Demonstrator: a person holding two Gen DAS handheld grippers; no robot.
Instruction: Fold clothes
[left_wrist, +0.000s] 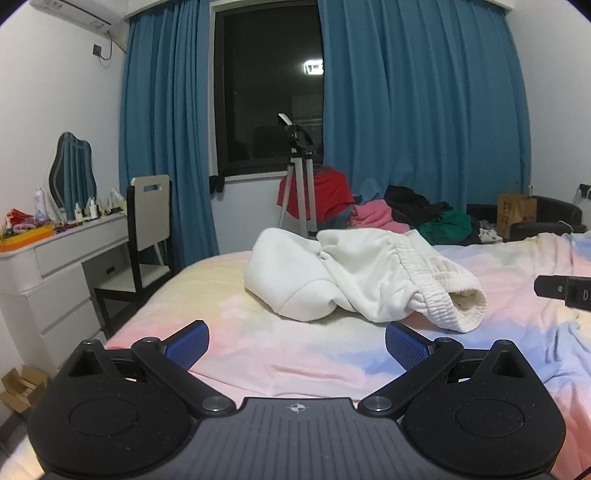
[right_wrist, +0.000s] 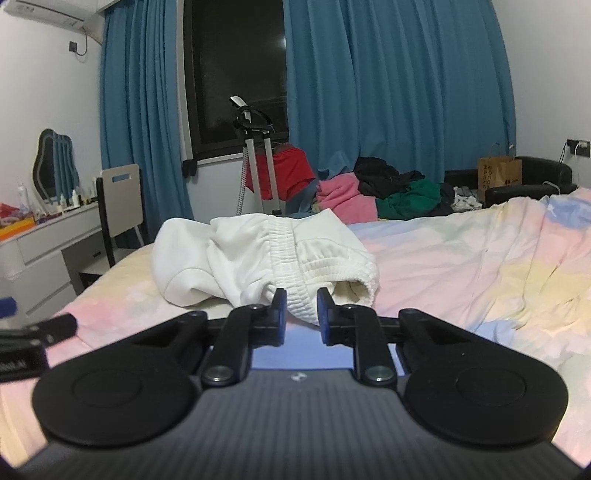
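A: Which step is in hand?

B: The first grasp, it is judged — the white garment (right_wrist: 266, 262) lies crumpled on the bed (right_wrist: 461, 266), nothing yet spread flat.

A: And the tongs?

B: The right tongs (right_wrist: 301, 314) are narrowed around the garment's ribbed waistband (right_wrist: 291, 280), a gap left; a firm hold cannot be confirmed. The left tongs (left_wrist: 297, 345) are spread wide and empty, short of the garment's near edge.

A: What is called for next?

B: Closing on the waistband — then a second corner taken by the left.

Dim indoor light, dark window (left_wrist: 269, 88) glare, fisheye-bent edges, soft blur.
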